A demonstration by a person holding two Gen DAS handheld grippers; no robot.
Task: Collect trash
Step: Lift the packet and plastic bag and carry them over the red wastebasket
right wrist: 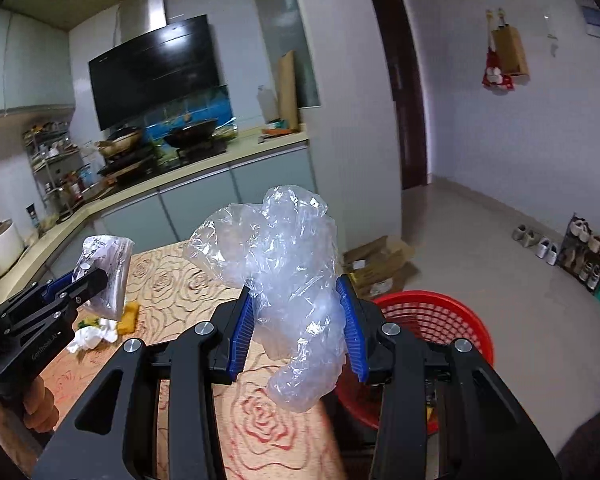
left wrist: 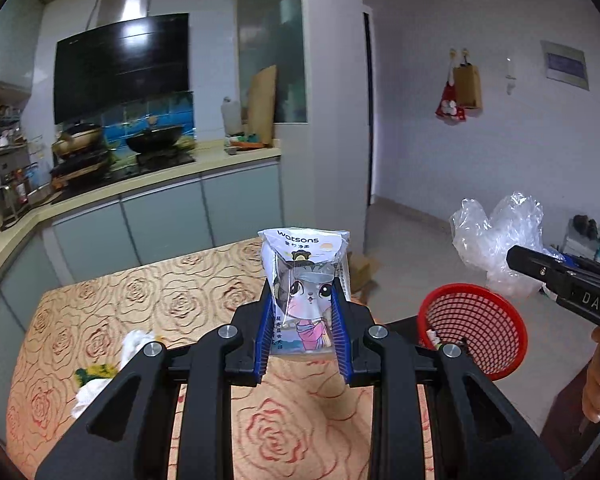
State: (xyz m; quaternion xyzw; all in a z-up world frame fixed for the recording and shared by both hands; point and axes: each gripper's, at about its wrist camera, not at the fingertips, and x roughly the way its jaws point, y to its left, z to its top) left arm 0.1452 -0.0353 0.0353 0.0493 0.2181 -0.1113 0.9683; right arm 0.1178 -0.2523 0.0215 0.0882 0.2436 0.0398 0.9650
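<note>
My left gripper (left wrist: 303, 320) is shut on a white wipes packet (left wrist: 305, 280) with a cartoon cat, held upright above the table (left wrist: 140, 300). From the right wrist view the same packet (right wrist: 108, 276) shows at the left in the left gripper (right wrist: 96, 284). My right gripper (right wrist: 298, 320) is shut on a crumpled clear plastic bag (right wrist: 284, 264), which also appears at the right of the left wrist view as the bag (left wrist: 496, 240). A red mesh basket (left wrist: 476, 328) stands just past the table's right edge, seen again as the basket (right wrist: 436, 320) below the right gripper. Crumpled white tissues (left wrist: 132, 348) and yellow scraps (right wrist: 128, 316) lie on the table.
The table wears a rose-patterned cloth. A kitchen counter (left wrist: 160, 176) with woks and a stove runs behind it. Cardboard boxes (right wrist: 380, 264) lie on the floor beyond the basket, and shoes (right wrist: 560, 248) line the right wall. A hand (left wrist: 598, 380) holds the right gripper.
</note>
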